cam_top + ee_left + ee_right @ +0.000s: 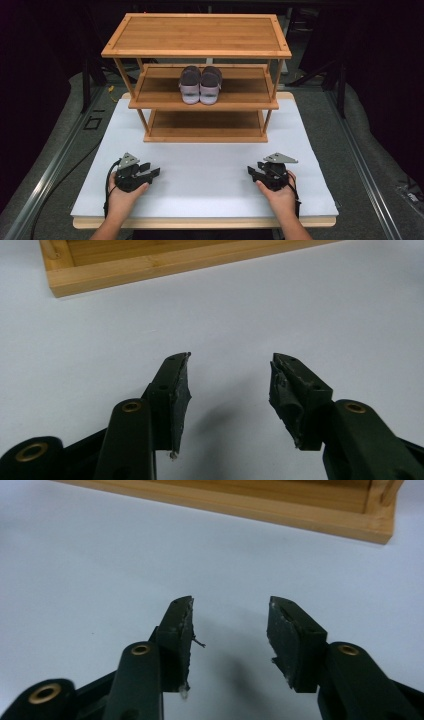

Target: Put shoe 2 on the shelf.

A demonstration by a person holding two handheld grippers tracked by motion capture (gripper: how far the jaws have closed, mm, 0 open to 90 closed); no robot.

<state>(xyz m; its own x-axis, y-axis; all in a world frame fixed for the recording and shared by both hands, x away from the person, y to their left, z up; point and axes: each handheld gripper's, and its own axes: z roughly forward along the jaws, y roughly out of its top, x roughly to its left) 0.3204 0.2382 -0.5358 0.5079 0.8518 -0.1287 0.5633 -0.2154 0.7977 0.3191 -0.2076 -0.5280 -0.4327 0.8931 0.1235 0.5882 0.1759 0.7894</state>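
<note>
While nothing is held between them, the fingers [177, 385] of the left gripper [156, 172] are seen spread wide in the left gripper view, with bare white table [210, 175] showing in the gap. The fingers [180, 625] of the right gripper [251, 172] are likewise spread apart and empty in the right gripper view. Each gripper is gripped by a hand: the left hand [122, 192] at about seven o'clock on the table in the high view, the right hand [280, 192] at about five o'clock, the two well apart and low over the surface. A corner of the wooden shoe rack [197, 52] is caught toward twelve o'clock in both gripper views. A pair of shoes [200, 85] is found side by side on the middle shelf of the rack, at twelve o'clock from the grippers and well apart from them.
</note>
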